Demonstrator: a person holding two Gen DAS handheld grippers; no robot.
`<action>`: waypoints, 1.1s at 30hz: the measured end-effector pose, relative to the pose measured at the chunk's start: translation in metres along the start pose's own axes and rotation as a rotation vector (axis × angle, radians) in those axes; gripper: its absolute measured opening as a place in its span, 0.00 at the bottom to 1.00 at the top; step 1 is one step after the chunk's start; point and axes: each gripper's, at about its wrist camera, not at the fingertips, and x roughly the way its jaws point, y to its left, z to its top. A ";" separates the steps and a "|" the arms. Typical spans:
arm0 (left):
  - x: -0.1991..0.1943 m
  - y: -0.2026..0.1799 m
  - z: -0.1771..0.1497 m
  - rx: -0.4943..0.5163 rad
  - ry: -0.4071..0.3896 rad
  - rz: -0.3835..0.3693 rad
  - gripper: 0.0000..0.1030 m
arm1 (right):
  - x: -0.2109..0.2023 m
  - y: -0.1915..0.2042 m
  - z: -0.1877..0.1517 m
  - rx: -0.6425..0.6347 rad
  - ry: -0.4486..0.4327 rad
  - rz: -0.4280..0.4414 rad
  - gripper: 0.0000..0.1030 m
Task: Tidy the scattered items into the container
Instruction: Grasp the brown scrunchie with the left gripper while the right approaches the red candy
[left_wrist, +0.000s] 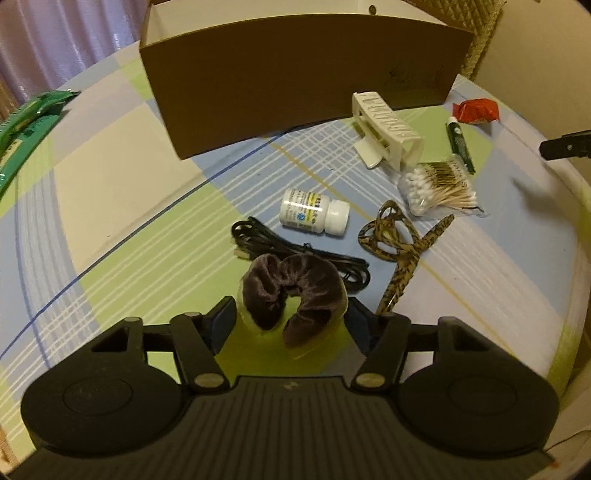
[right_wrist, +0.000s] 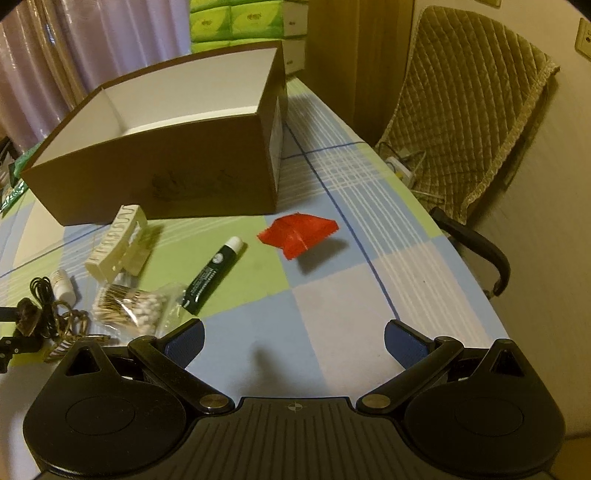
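Observation:
A dark brown velvet scrunchie (left_wrist: 295, 295) lies on the checked tablecloth between the pads of my left gripper (left_wrist: 291, 321). Its right side reaches the right pad, while a sliver of cloth shows at the left pad, so the jaws stand open around it. Beyond it are a black cable (left_wrist: 295, 254), a white pill bottle (left_wrist: 314, 216), a leopard hair clip (left_wrist: 395, 240), bagged cotton swabs (left_wrist: 439, 184), a cream claw clip (left_wrist: 388, 129), a green tube (left_wrist: 460, 142) and a red packet (left_wrist: 476, 110). The brown box (left_wrist: 295, 85) stands behind, open-topped. My right gripper (right_wrist: 295, 336) hangs wide open over bare cloth, short of the tube (right_wrist: 214, 277) and packet (right_wrist: 299, 232).
Inside, the box (right_wrist: 155, 177) shows only white walls. A chair with a quilted cover (right_wrist: 472, 110) stands past the table's right edge. Green packs (left_wrist: 26, 122) lie at the far left, and curtains hang behind.

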 end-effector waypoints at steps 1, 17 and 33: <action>0.001 0.000 -0.001 0.003 -0.001 -0.003 0.56 | 0.001 -0.001 0.000 -0.001 0.002 0.000 0.98; -0.018 0.016 -0.011 -0.116 -0.052 0.016 0.26 | 0.020 -0.008 0.020 -0.128 -0.038 0.025 0.98; -0.032 0.039 -0.003 -0.347 -0.040 0.132 0.26 | 0.072 -0.006 0.060 -0.447 -0.051 0.114 0.82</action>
